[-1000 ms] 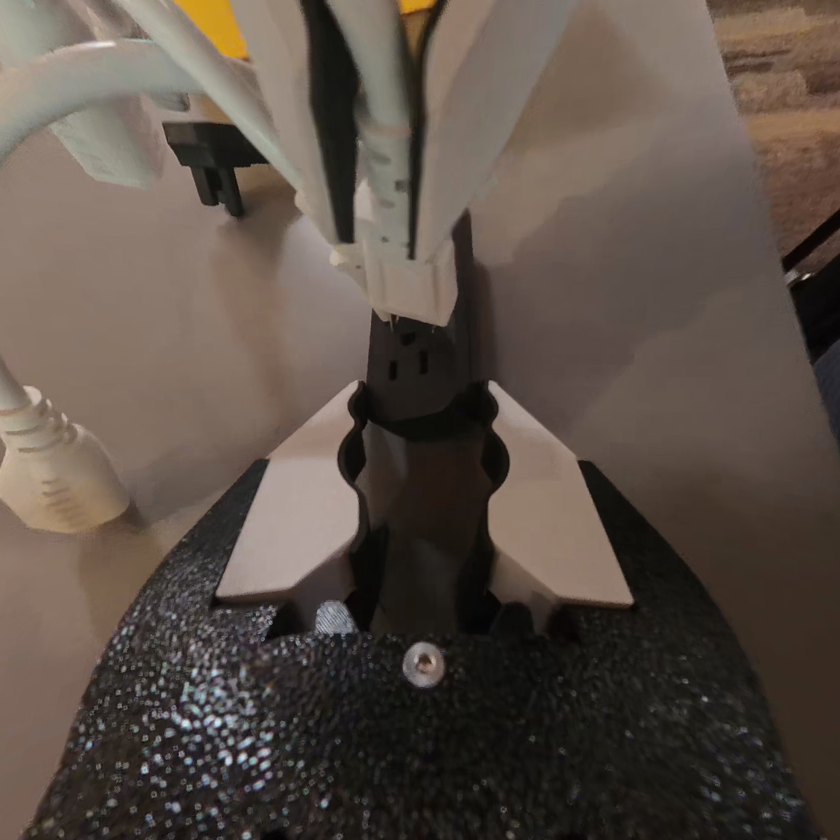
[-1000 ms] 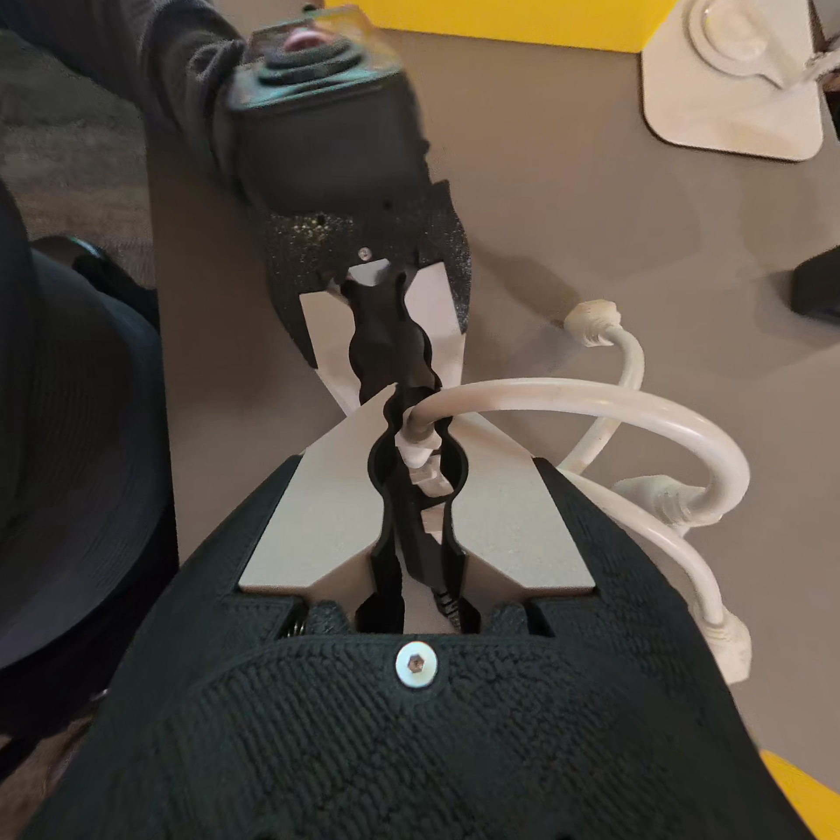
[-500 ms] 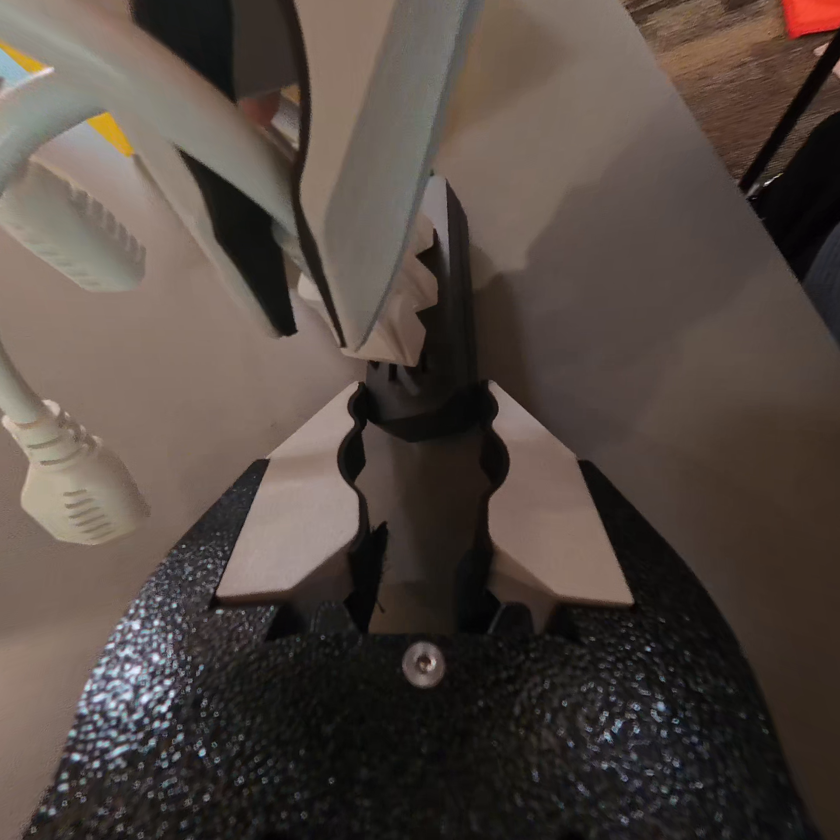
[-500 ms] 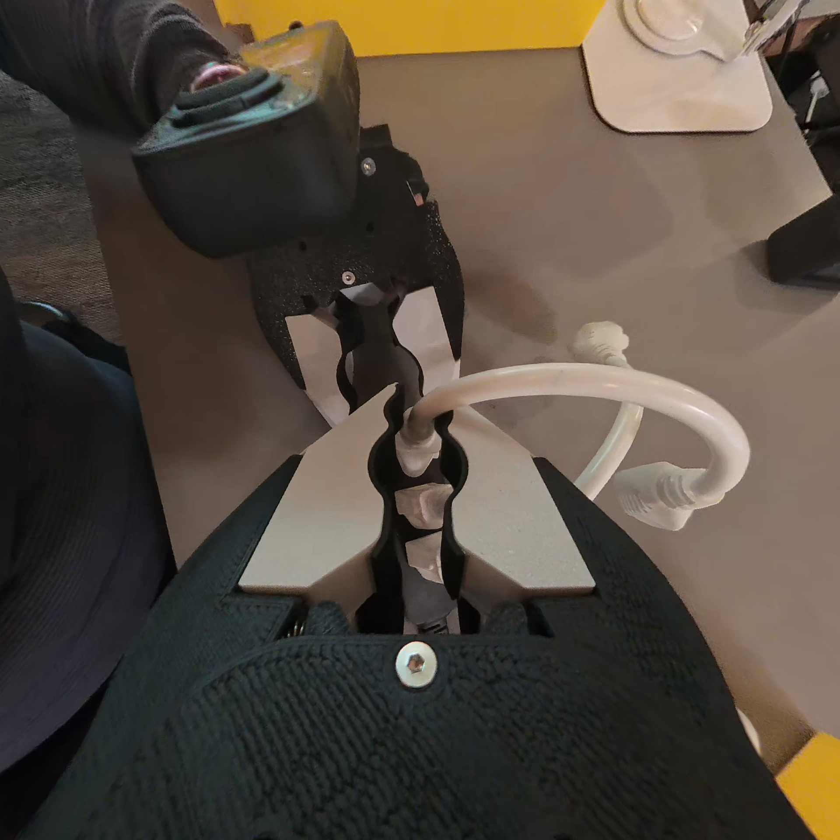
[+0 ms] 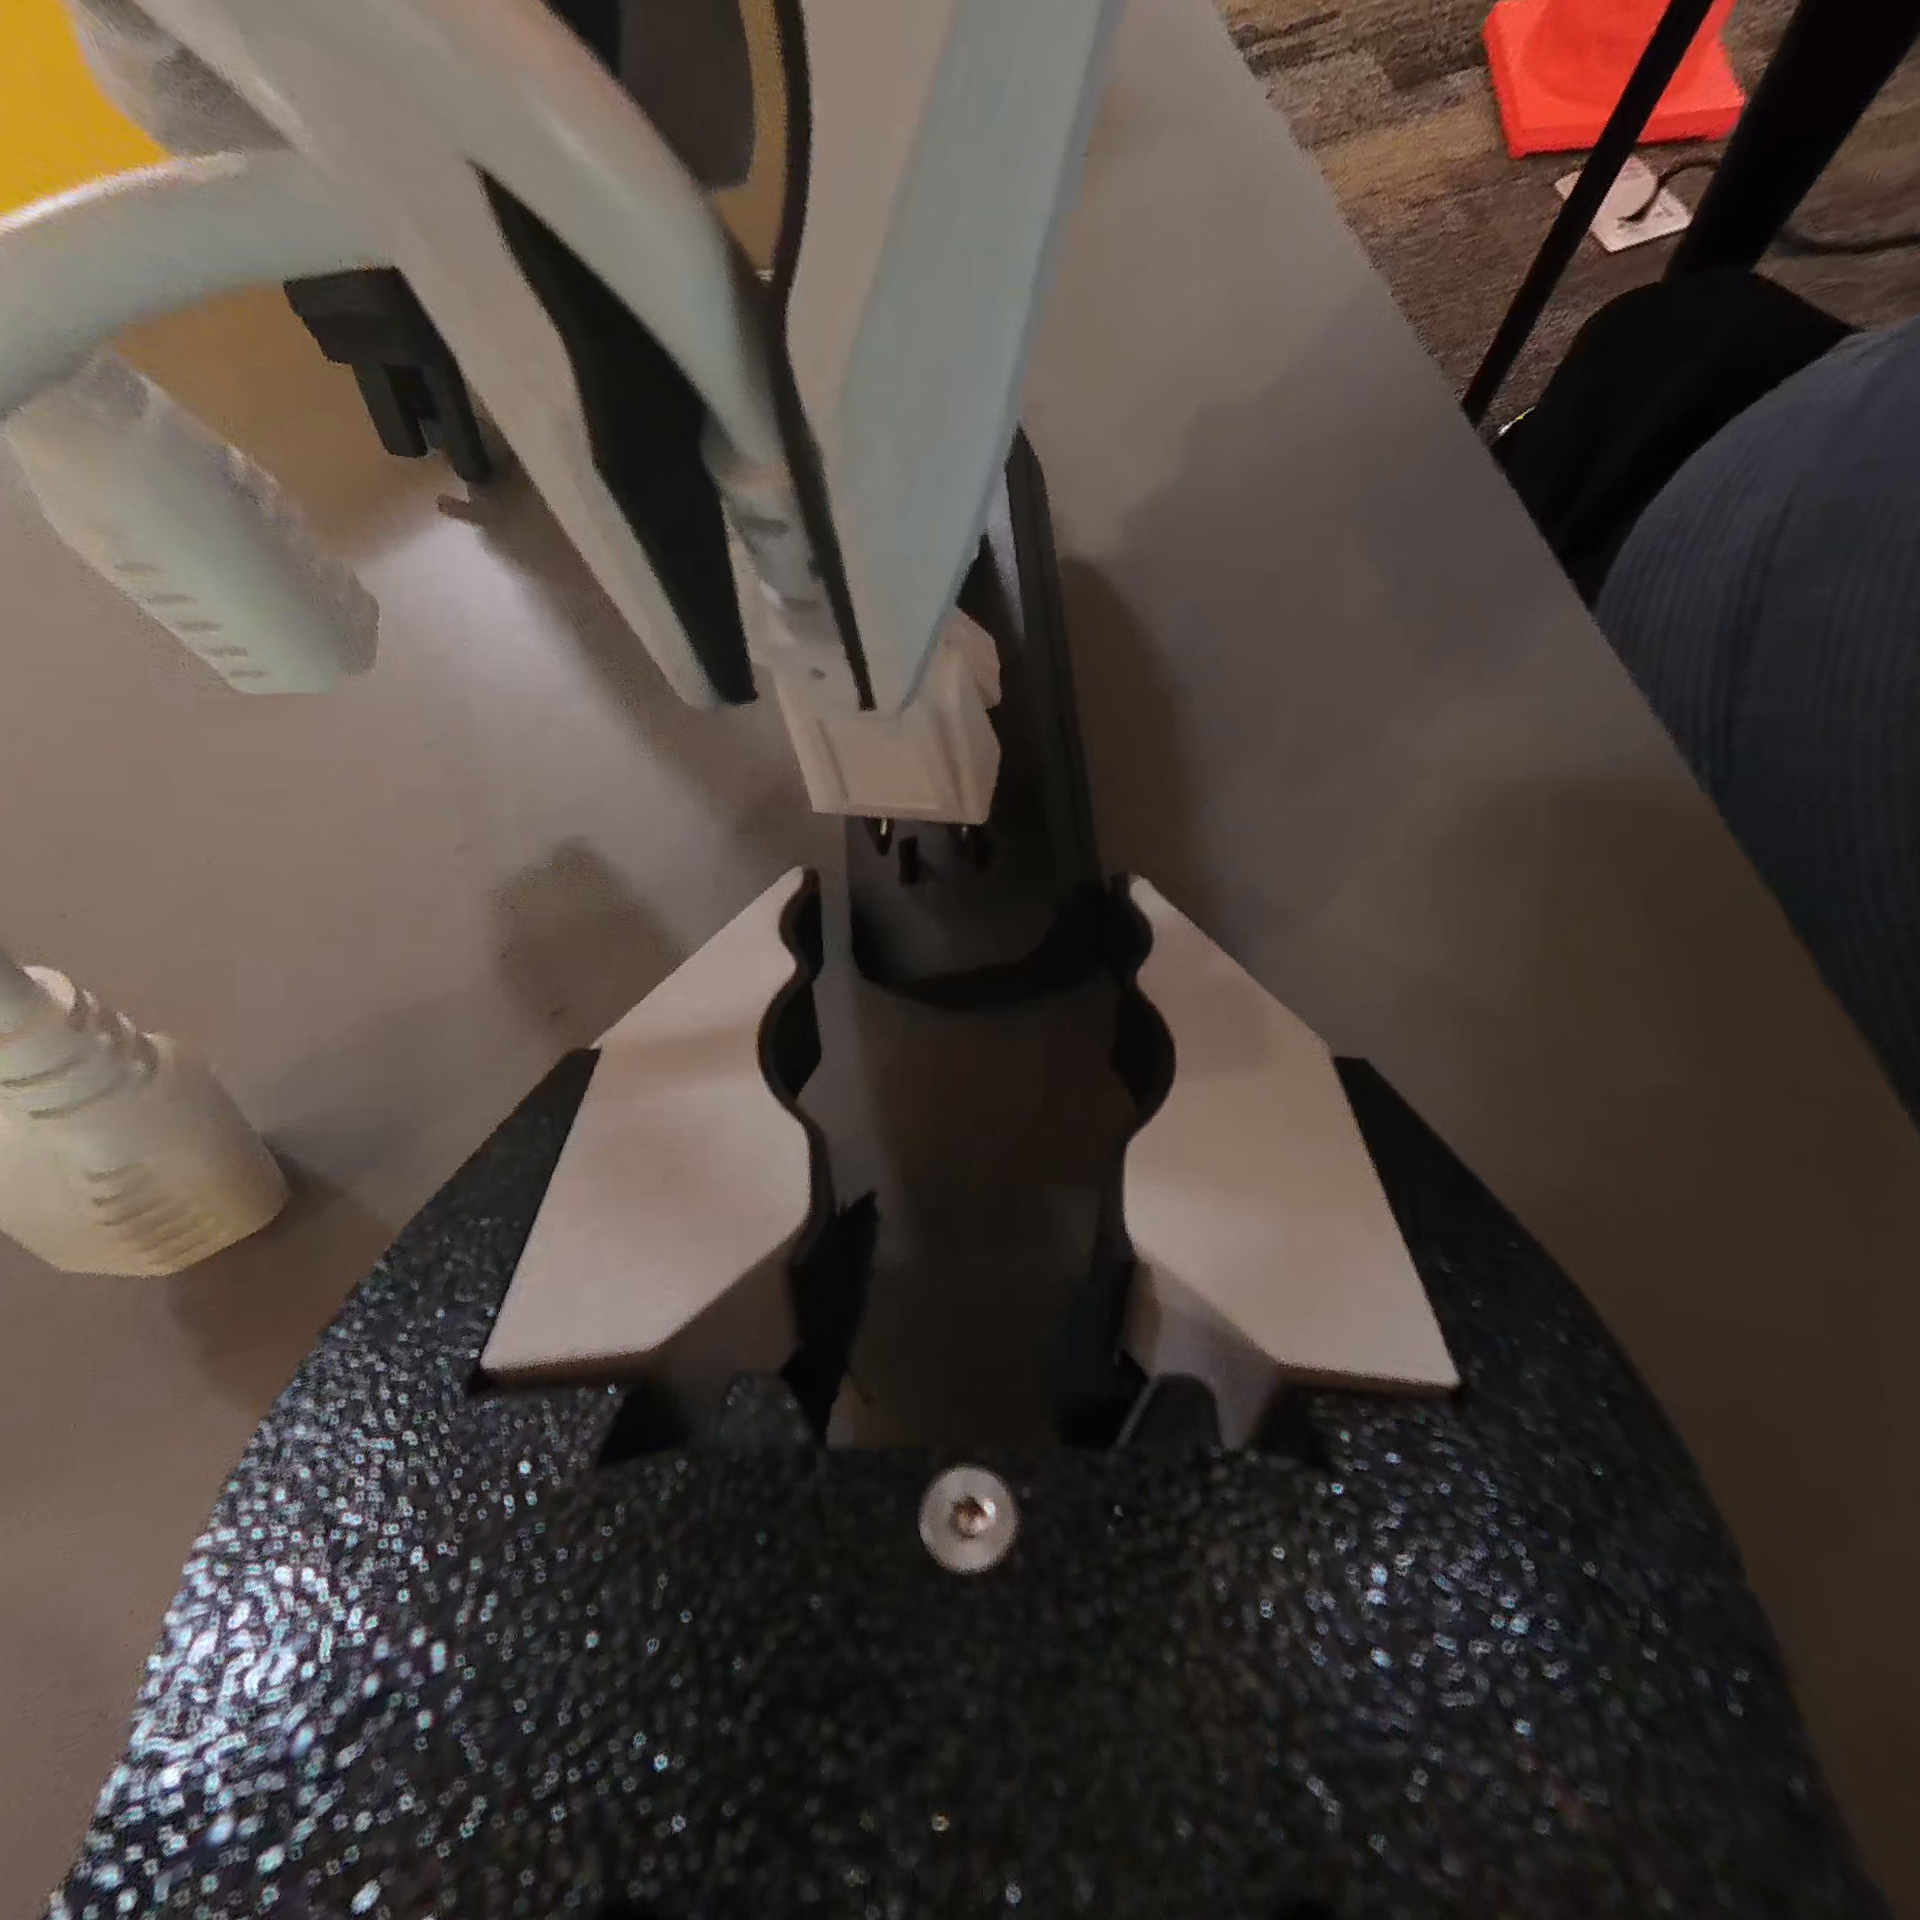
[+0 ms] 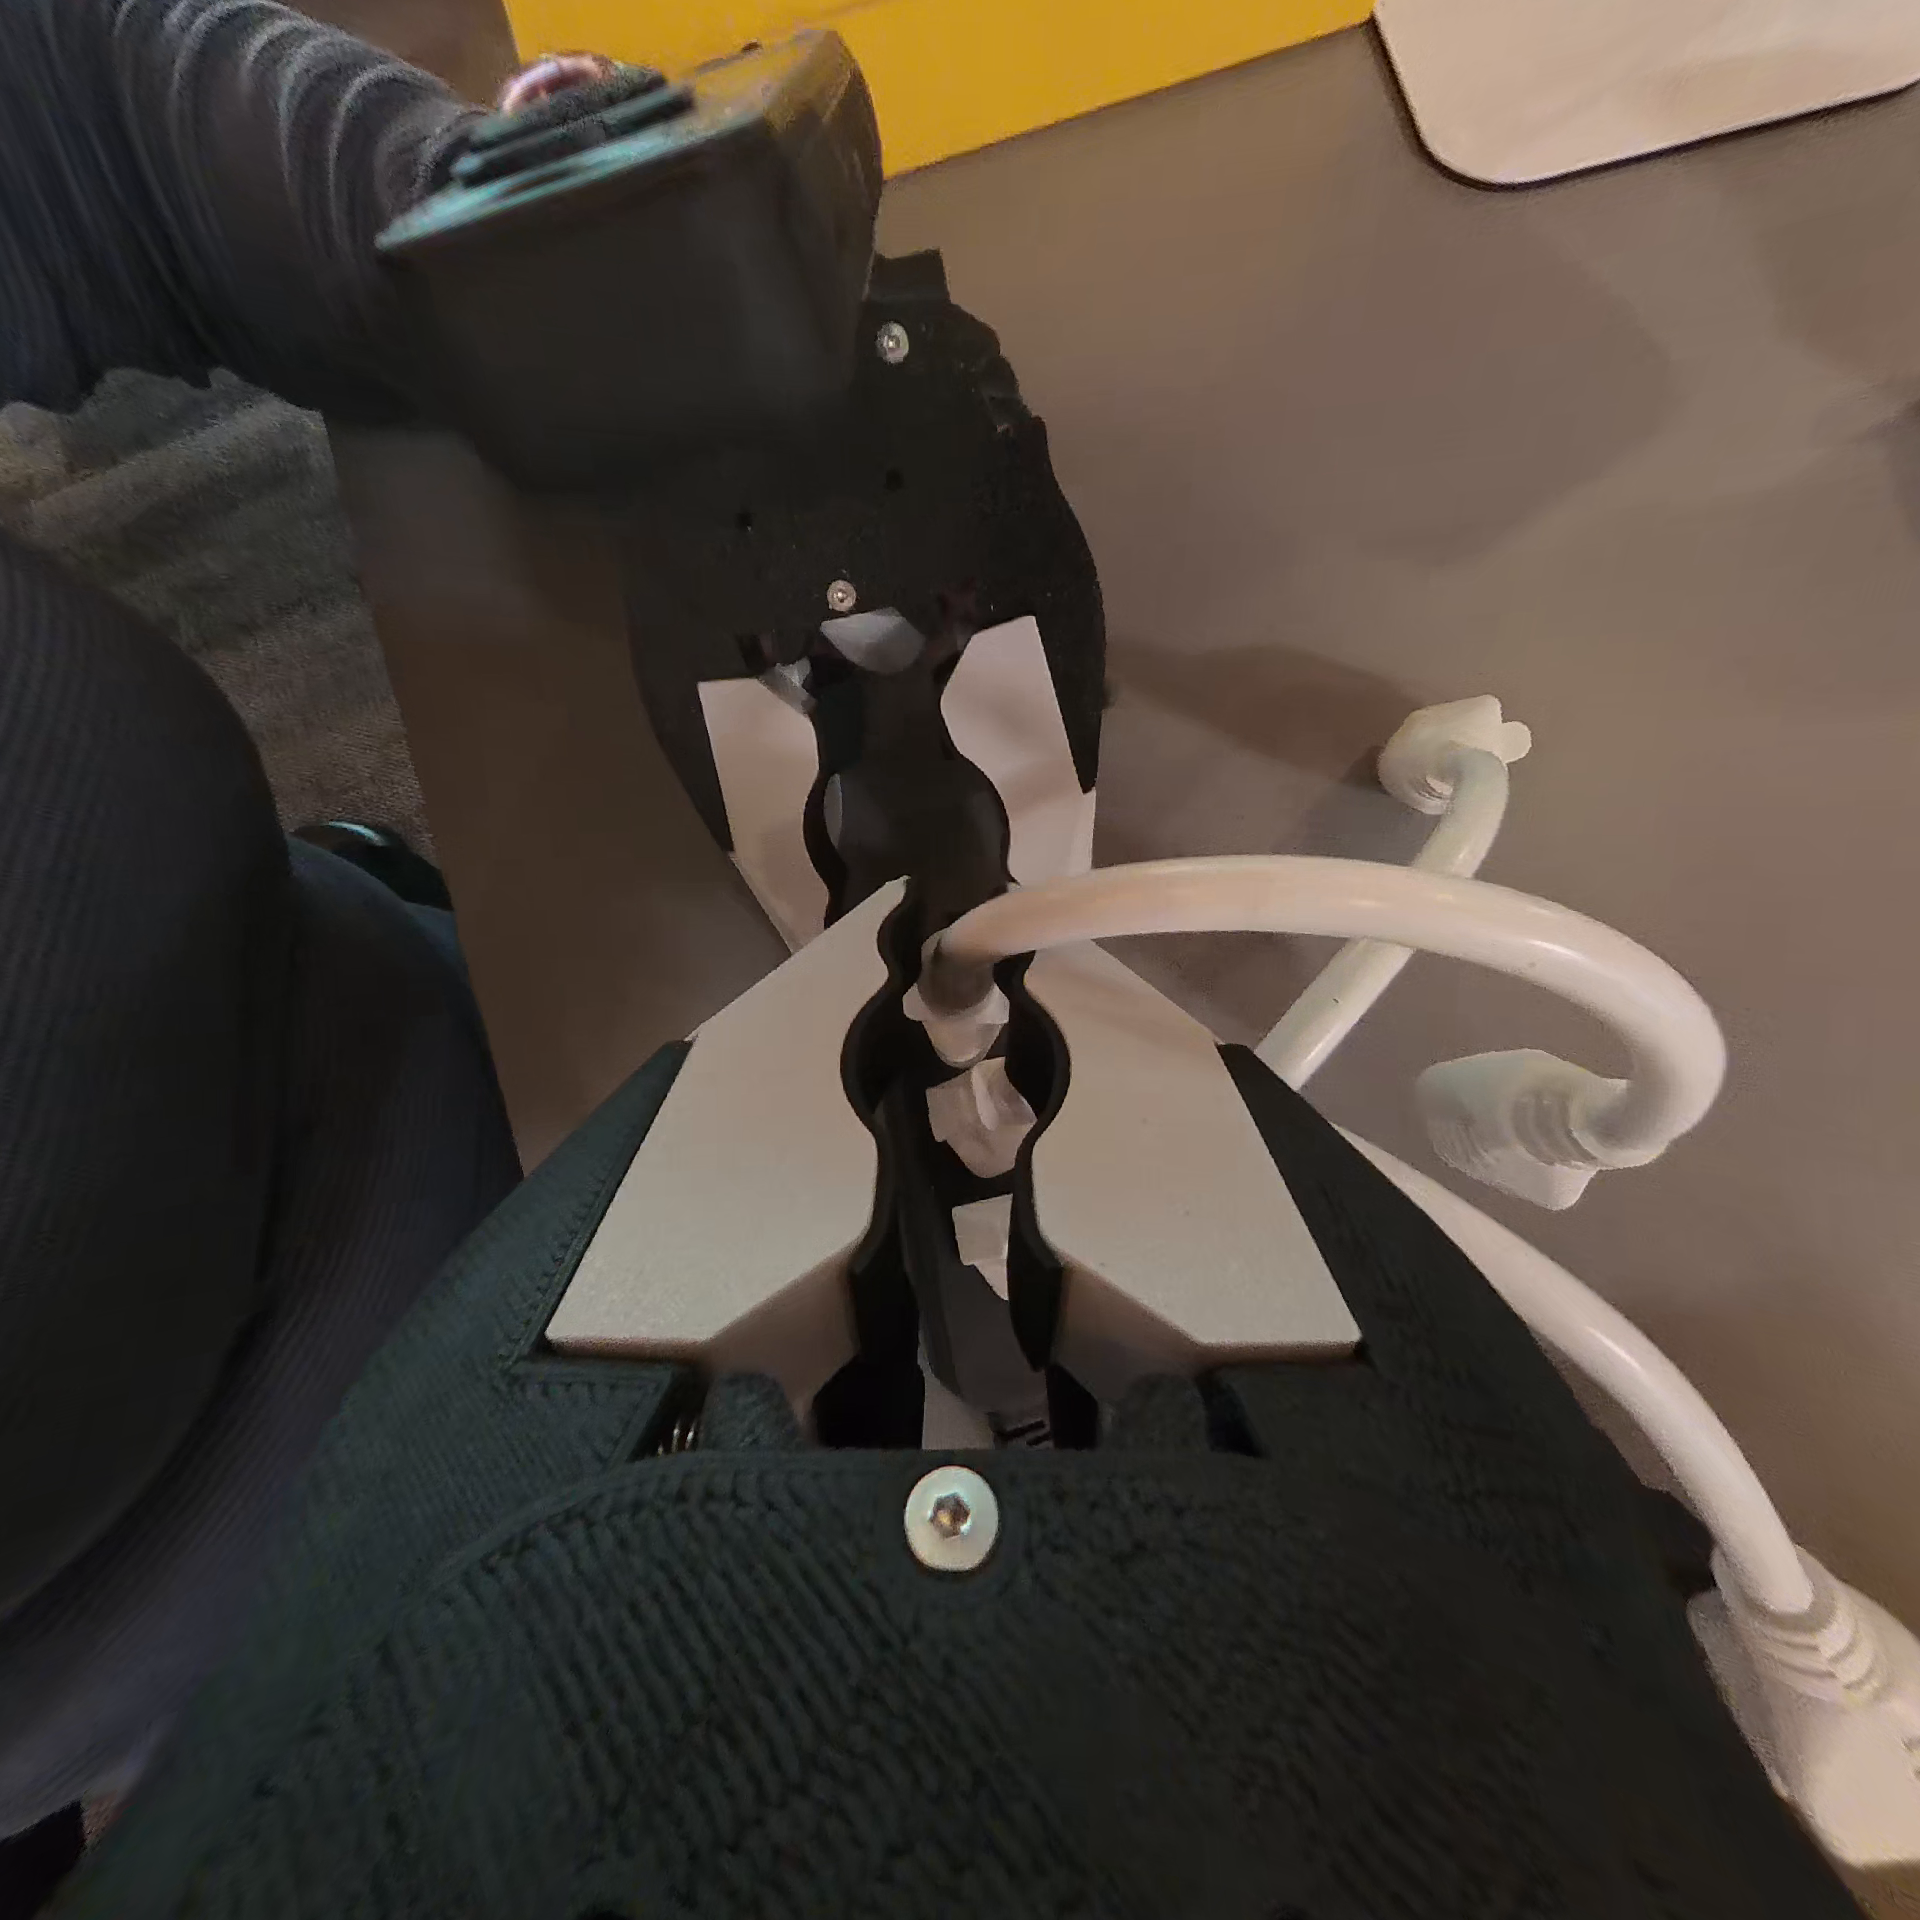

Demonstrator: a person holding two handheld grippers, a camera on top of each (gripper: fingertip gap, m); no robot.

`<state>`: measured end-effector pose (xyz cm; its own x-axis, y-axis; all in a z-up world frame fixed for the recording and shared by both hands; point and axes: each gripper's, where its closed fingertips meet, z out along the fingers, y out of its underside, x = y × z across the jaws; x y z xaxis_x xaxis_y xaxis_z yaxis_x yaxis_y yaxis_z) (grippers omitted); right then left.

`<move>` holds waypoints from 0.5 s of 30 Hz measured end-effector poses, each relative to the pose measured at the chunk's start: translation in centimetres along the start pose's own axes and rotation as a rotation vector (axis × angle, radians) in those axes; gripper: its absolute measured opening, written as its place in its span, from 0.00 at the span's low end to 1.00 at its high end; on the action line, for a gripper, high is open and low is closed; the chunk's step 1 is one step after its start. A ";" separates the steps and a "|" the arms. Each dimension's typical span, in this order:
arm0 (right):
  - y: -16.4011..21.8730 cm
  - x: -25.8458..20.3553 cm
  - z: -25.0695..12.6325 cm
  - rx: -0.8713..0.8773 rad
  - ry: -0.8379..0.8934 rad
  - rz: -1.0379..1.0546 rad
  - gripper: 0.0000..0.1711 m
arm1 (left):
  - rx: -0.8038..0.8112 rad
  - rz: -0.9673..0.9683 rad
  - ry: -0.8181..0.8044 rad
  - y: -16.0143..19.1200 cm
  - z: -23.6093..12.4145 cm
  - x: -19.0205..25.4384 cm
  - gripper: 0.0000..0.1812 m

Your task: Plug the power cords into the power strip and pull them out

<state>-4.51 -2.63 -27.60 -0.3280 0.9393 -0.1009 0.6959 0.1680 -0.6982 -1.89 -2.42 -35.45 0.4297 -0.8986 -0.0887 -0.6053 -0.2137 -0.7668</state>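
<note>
While the left hand-held gripper (image 5: 966,935) clamps the black power strip (image 5: 1023,665), the right hand-held gripper (image 6: 961,971) (pinching a white plug (image 5: 899,753)) holds it just above.

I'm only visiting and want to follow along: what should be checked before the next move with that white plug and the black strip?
1. Left gripper holds the black power strip: ok, a finger on each side.
2. Right gripper shut on the white plug: ok.
3. Plug fully seated in the socket: not ok, metal prongs show between plug and strip.
4. Plug square to the socket: cannot tell, the view is blurred.
5. Spare cord end away from the strip: ok, it lies off to the side on the table.
</note>
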 end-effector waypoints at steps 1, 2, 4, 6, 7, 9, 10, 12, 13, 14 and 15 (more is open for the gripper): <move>0.0 -0.1 0.0 0.004 -0.002 -0.005 0.07 | 0.012 -0.004 0.004 -0.2 0.0 0.1 0.29; 0.0 -0.1 0.0 0.007 -0.001 -0.010 0.07 | 0.016 -0.008 0.007 -0.3 -0.1 0.3 0.27; 0.0 -0.3 0.0 0.007 -0.007 -0.032 0.07 | -0.009 -0.032 0.013 0.0 -0.1 0.4 0.26; 0.0 -0.8 0.0 0.001 -0.025 -0.067 0.07 | -0.018 -0.041 0.009 0.0 -0.1 0.5 0.26; 0.0 -1.1 0.1 -0.007 -0.032 -0.089 0.07 | -0.022 -0.023 -0.004 0.0 -0.1 0.5 0.26; 0.0 -1.5 0.4 -0.036 -0.027 -0.135 0.07 | -0.020 0.028 -0.047 0.0 0.0 0.6 0.26; 0.1 -1.8 0.5 -0.053 -0.024 -0.147 0.07 | -0.016 0.030 -0.062 -0.1 0.1 0.7 0.26; 0.1 -2.1 0.7 -0.083 -0.004 -0.150 0.06 | -0.001 0.052 -0.094 -0.3 0.1 0.8 0.26; 0.1 -2.1 0.7 -0.096 0.015 -0.151 0.06 | -0.003 0.071 -0.116 -0.4 0.0 0.7 0.26; 0.1 -2.1 0.7 -0.107 0.041 -0.145 0.06 | -0.006 0.095 -0.149 -0.4 0.0 0.6 0.26; 0.2 -2.1 0.6 -0.113 0.075 -0.138 0.06 | -0.011 0.129 -0.188 -0.5 -0.2 0.4 0.26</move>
<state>-4.13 -4.72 -27.94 -0.3794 0.9240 0.0466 0.7163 0.3252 -0.6174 -1.52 -2.78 -35.04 0.4652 -0.8317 -0.3032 -0.6699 -0.1068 -0.7347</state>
